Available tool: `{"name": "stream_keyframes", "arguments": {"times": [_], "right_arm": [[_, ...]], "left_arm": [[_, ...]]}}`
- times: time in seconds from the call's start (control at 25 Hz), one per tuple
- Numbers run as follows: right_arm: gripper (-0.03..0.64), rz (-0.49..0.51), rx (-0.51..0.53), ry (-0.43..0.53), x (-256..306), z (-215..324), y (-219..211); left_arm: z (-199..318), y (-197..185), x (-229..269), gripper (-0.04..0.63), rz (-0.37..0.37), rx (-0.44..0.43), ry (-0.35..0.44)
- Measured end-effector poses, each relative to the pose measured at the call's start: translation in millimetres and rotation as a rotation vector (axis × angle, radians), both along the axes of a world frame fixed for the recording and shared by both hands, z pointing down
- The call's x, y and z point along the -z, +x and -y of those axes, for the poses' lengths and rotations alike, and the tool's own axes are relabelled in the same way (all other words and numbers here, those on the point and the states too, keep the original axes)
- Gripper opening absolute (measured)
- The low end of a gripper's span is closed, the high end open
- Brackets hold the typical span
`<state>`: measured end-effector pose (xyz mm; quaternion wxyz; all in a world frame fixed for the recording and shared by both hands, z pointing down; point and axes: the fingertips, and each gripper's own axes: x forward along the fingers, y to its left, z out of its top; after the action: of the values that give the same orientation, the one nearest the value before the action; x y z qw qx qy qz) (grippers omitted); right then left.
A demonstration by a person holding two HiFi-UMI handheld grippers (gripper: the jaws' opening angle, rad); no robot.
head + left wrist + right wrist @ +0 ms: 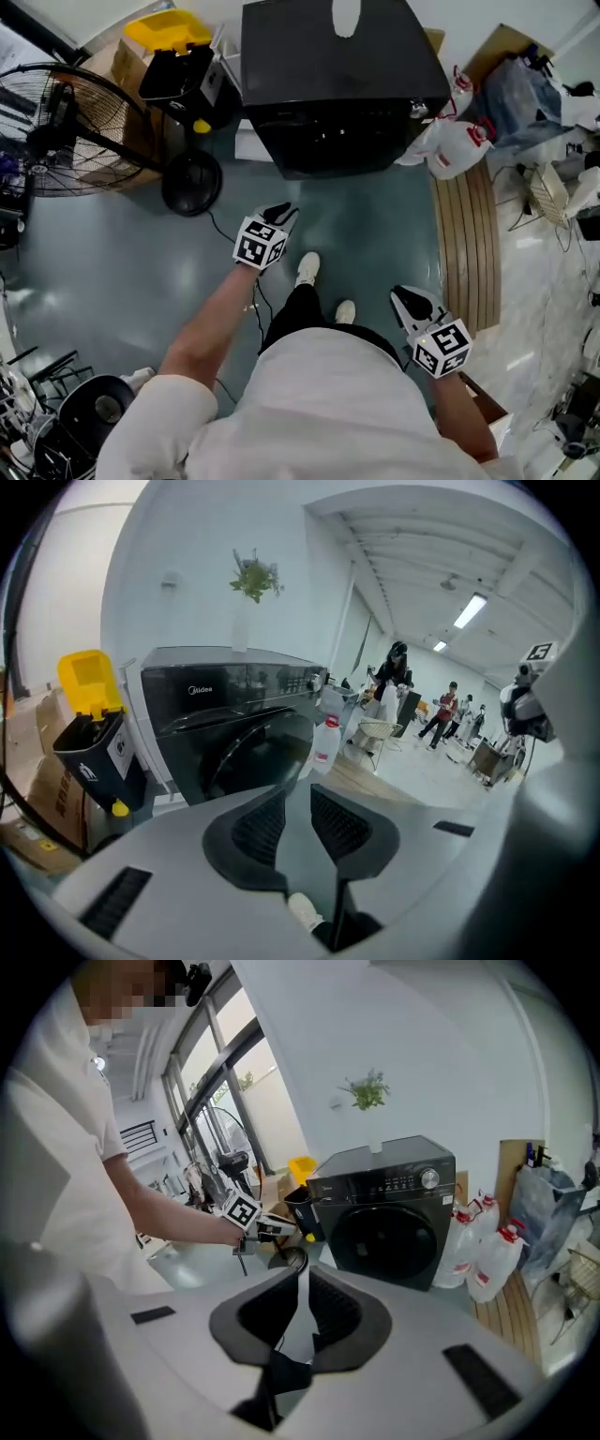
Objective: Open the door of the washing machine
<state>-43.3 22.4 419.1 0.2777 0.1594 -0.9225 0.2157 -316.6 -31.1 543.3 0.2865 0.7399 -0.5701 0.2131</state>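
The black front-loading washing machine (337, 75) stands ahead of me against the wall; its round dark door (389, 1235) is closed, also seen close up as the door (262, 752) in the left gripper view. My left gripper (277, 216) is held out over the floor a short way in front of the machine, jaws drawn together to a narrow slit with nothing between them. My right gripper (411, 302) hangs back near my right side, farther from the machine, jaws likewise together and empty. Neither gripper touches the door.
A floor fan (66, 131) and a black bin with a yellow lid (173, 52) stand left of the machine. White jugs (450, 141) and a slatted wooden board (466, 244) lie to its right. A cable (225, 234) runs across the floor. People (450, 710) stand far off.
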Motion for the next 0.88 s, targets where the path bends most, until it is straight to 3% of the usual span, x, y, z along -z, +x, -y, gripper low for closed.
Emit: {"name": "stream_keyframes", "arguments": {"times": [0.2,0.48,0.88], "right_arm": [[0.046,-0.049,-0.068,-0.030,-4,28,-43],[0.046,-0.127,-0.149,-0.100,-24,44,-67],[0.046,-0.195,-0.200,-0.149,-39,62,-80]], "left_arm": [[63,-64,-41,0.083,0.035,-0.052,-0.039],[132,-114,-102,0.091,0.066,-0.109,-0.096],[177,-123,-158,0.106,0.124,-0.245,-0.158]]}}
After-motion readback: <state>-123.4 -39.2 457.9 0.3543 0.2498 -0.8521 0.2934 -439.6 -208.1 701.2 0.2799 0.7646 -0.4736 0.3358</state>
